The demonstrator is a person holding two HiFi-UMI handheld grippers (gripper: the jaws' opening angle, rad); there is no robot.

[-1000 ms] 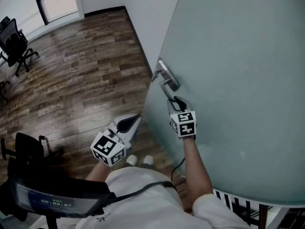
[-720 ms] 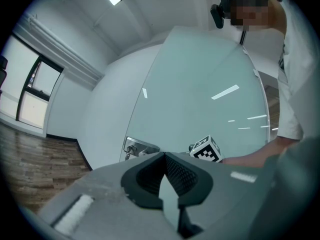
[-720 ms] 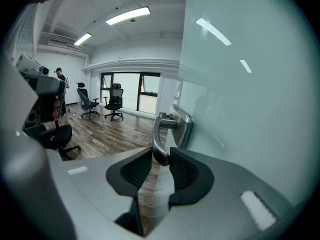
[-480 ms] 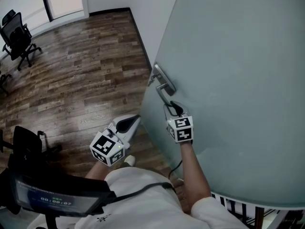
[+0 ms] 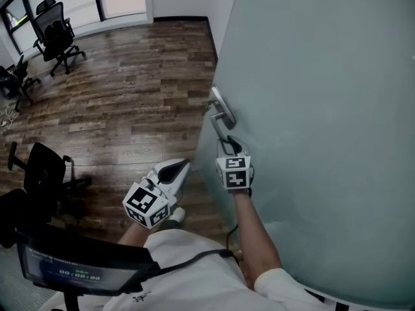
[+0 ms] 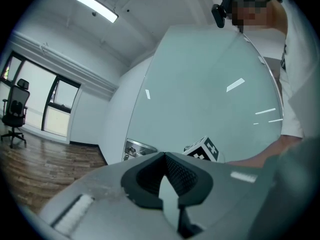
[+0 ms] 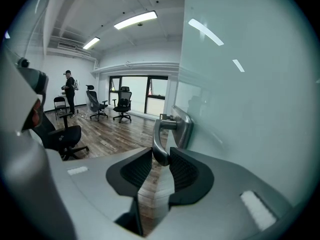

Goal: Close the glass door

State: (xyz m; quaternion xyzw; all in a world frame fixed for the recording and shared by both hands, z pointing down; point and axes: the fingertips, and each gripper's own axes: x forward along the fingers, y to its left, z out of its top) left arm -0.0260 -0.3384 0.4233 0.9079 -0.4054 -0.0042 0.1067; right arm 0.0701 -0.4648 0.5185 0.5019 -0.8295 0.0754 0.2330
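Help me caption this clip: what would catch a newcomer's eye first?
The frosted glass door fills the right of the head view. At its edge, the right gripper clamps the end of the metal lever handle, while the left gripper hangs shut and empty over the wood floor.

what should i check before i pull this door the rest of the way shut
1. Right gripper clamped on door handle: ok, pads press the lever's end.
2. Left gripper empty: ok, jaws together, nothing between.
3. Left gripper clear of glass door edge: cannot tell, its tip is close in the head view.
4. Shoe clear of the door's bottom: cannot tell.
5. Door frame and latch side: cannot tell, out of view.
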